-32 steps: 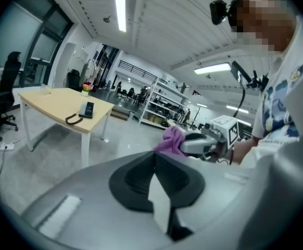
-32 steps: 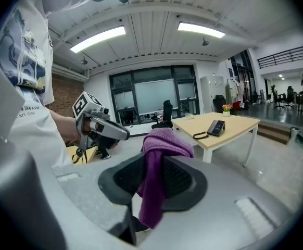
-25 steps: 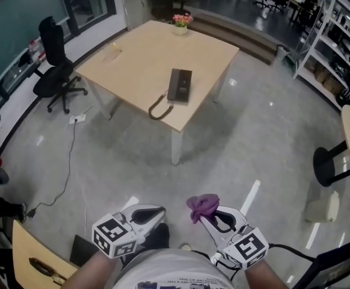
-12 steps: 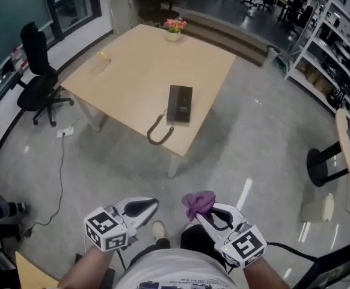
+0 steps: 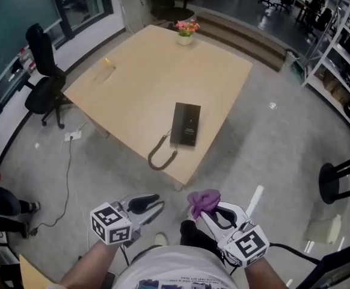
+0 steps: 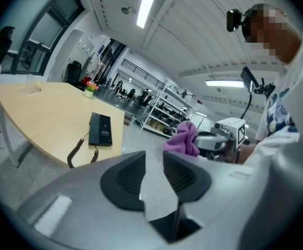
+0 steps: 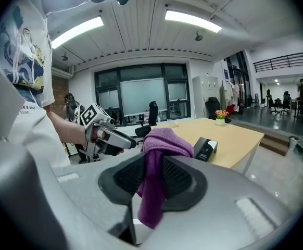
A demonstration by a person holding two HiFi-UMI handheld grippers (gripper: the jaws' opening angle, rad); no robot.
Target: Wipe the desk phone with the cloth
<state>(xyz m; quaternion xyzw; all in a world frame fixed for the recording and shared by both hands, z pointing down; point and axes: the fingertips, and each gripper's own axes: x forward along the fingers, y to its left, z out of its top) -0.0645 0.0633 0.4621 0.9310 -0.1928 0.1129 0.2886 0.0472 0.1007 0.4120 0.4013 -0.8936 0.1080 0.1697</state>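
A black desk phone (image 5: 186, 123) lies near the front edge of the light wooden table (image 5: 145, 71), its coiled cord (image 5: 162, 156) looping toward the corner. The left gripper view shows the same phone (image 6: 100, 129); in the right gripper view it sits beyond the cloth (image 7: 205, 148). My right gripper (image 5: 208, 211) is shut on a purple cloth (image 5: 203, 201), bunched above the jaws (image 7: 159, 150). My left gripper (image 5: 152, 205) holds nothing; its jaws have just been opening and stand slightly apart (image 6: 154, 173). Both grippers hang over the floor, short of the table.
A small flower pot (image 5: 187, 31) stands at the table's far edge. A black office chair (image 5: 42, 83) is at the left, with a cable (image 5: 61, 179) on the floor. Shelving (image 5: 337, 41) lines the right side, and a round stand (image 5: 337, 179) sits at the right edge.
The table and phone have come closer and lower in the head view as I walk toward them. The left gripper's jaws have parted a little. The cloth stays held in the right gripper.
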